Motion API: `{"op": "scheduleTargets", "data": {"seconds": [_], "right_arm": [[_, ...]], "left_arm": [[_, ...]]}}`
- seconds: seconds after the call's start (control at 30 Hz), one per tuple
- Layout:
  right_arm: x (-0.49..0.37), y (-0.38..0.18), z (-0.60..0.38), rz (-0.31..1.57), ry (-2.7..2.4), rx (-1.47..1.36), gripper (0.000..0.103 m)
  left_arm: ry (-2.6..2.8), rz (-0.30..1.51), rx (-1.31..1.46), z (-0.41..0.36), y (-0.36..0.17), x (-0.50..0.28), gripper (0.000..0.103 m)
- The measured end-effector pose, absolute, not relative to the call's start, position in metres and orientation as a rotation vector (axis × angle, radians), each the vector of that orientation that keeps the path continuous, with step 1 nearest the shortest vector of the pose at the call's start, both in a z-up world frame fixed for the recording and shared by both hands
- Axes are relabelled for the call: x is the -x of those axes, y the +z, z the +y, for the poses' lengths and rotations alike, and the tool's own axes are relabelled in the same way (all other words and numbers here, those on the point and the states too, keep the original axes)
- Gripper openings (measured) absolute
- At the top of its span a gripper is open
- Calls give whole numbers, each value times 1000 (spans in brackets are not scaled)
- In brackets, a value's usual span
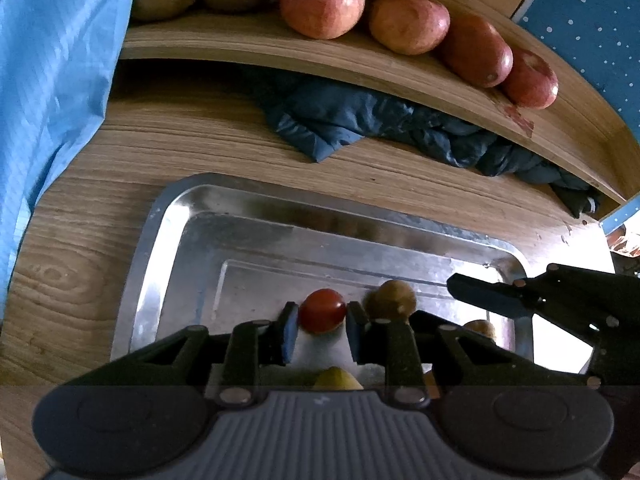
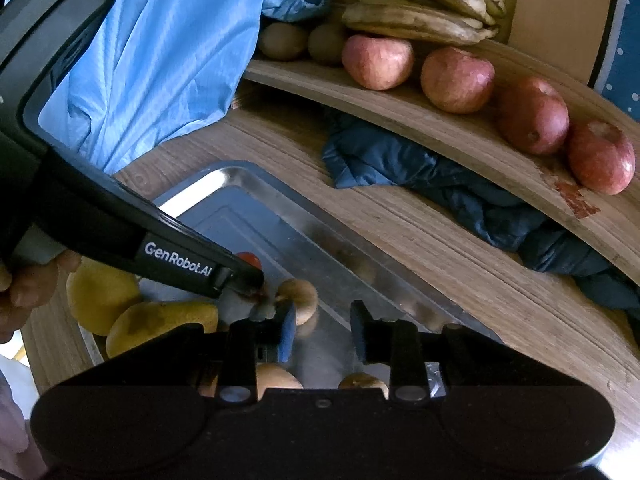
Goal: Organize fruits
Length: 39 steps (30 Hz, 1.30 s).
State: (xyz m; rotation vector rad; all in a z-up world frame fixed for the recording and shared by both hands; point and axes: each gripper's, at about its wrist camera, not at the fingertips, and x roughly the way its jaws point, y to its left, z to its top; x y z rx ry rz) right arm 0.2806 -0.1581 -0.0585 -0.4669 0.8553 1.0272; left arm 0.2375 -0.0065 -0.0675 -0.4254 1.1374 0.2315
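Observation:
A small red tomato (image 1: 322, 311) lies in the metal tray (image 1: 168, 240), right between the pads of my left gripper (image 1: 322, 330); the jaws stand around it with small gaps, open. A small brown fruit (image 1: 392, 298) lies just right of it. My right gripper (image 2: 323, 330) is open and empty over the tray (image 2: 240, 184), the brown fruit (image 2: 301, 300) just ahead of its left pad. Yellow pears (image 2: 160, 322) lie at the tray's near left. The tomato (image 2: 249, 259) is mostly hidden behind the left gripper body.
A wooden shelf (image 2: 460, 136) above the table carries several red apples (image 2: 456, 80), kiwis (image 2: 282, 40) and bananas (image 2: 424, 8). A dark blue cloth (image 1: 400, 128) lies under the shelf. A light blue plastic bag (image 1: 52, 80) hangs at the left.

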Motion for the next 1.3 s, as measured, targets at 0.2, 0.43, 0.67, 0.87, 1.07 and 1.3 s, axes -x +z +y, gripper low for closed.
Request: {"op": "scheduleTargets", "data": {"seconds": [0.2,0.43,0.67,0.87,1.07,1.3], "right_arm": [[-280,-57,-160,854,1016,459,39],[-277,-53,-162,849,998,449,49],[-275,-48,-167,842,967,431,58],[-273,-44,-171,836,941,413,70],[-270,-40,-180,826,900,391,84],[-268,-33,-194,820,839,339,96]], "left_arm": [[252,1137,423,-5,-66,-235,38],[276,1122,428,-1,-60,-230,53],[298,1101,438,4,-55,-225,70],[329,1084,428,5,-51,-223,88],[358,1073,415,4,-48,-220,99],[391,1057,399,0,-40,-214,103]]}}
